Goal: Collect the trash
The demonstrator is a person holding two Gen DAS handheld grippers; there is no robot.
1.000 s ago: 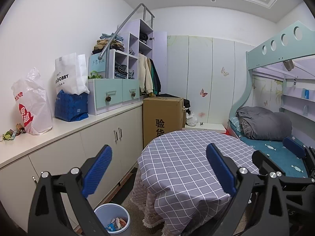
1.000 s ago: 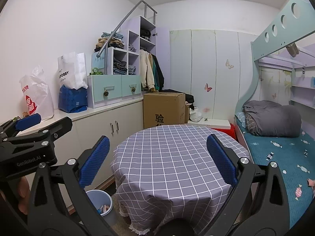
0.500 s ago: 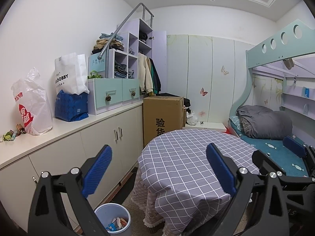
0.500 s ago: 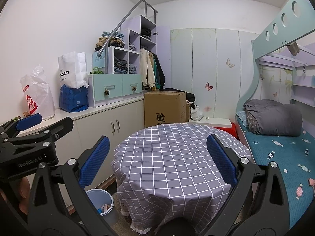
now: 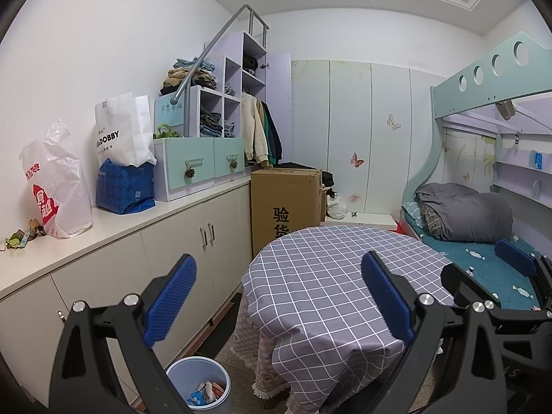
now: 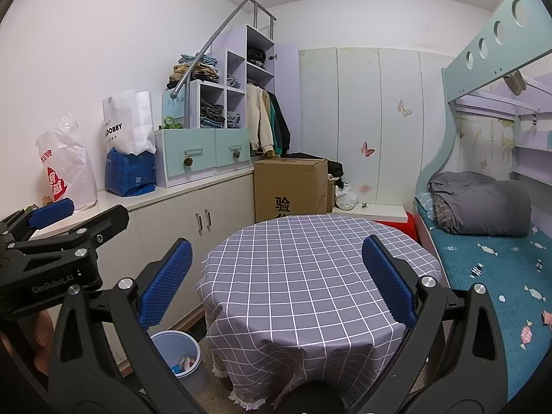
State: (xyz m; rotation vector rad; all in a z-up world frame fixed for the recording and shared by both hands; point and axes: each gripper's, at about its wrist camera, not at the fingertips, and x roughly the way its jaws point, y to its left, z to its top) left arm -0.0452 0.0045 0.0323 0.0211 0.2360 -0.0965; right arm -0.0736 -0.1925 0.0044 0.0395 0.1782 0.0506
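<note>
A light blue waste bin (image 5: pixel 199 384) with wrappers inside stands on the floor by the cabinet, left of the round table (image 5: pixel 331 276); it also shows in the right wrist view (image 6: pixel 177 353). The table has a grey checked cloth and a bare top (image 6: pixel 310 262). My left gripper (image 5: pixel 277 293) is open and empty, held above the table's left edge. My right gripper (image 6: pixel 276 276) is open and empty over the table's near side. Small scraps (image 5: pixel 20 238) lie on the counter at far left.
A white counter (image 5: pixel 114 220) holds a white plastic bag (image 5: pixel 55 189), a blue bag (image 5: pixel 124 186) and drawers. A cardboard box (image 5: pixel 286 203) stands behind the table. A bunk bed (image 6: pixel 483 241) with a grey quilt is at right.
Both grippers have drifted very slightly; the view is almost unchanged. Both stay open and empty.
</note>
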